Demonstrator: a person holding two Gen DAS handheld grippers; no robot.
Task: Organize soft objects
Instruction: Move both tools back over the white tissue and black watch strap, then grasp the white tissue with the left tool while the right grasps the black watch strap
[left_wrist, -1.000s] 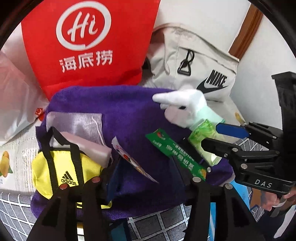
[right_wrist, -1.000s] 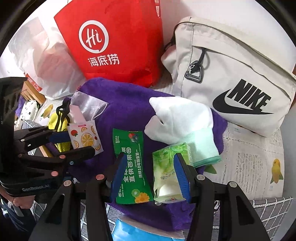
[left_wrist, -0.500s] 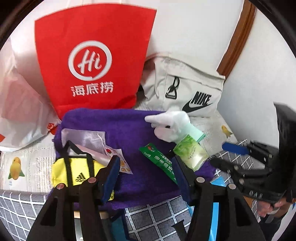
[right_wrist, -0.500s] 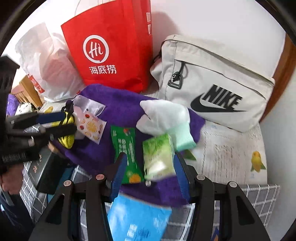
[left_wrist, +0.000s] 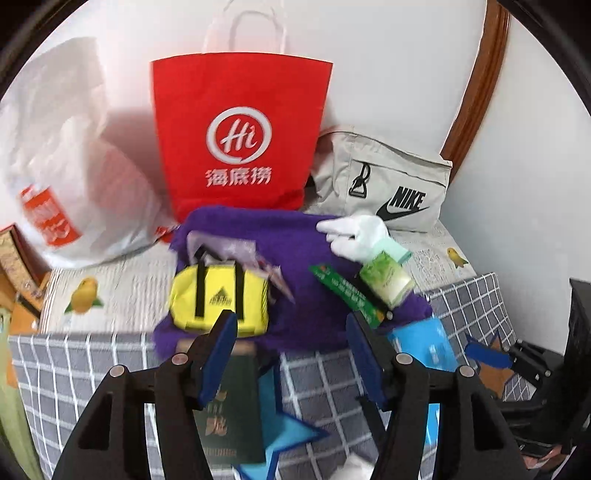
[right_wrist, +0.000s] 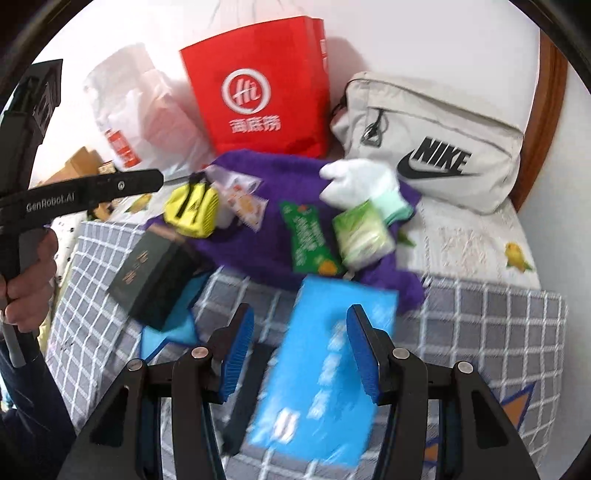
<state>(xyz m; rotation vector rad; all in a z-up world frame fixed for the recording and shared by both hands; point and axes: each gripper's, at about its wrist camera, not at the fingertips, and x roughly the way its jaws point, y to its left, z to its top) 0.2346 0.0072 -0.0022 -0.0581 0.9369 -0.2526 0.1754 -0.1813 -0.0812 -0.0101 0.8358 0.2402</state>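
Soft objects are lying on a purple towel (right_wrist: 295, 177) spread over the bed: a white glove (right_wrist: 360, 181), a green tissue pack (right_wrist: 362, 236), a green sachet (right_wrist: 308, 236), a fruit-printed sachet (right_wrist: 247, 206) and a yellow mini bag (left_wrist: 218, 291) bearing an Adidas mark. Behind are standing a red "Hi" paper bag (left_wrist: 240, 133), a grey NIKE bag (right_wrist: 436, 147) and a white plastic bag (left_wrist: 70, 166); their contents are hidden. The left gripper (left_wrist: 291, 354) is opening, gripping nothing. The right gripper (right_wrist: 301, 347) is hovering half-open and empty over a blue pack (right_wrist: 321, 369). "GenRobot.AI" is showing on the left gripper's side.
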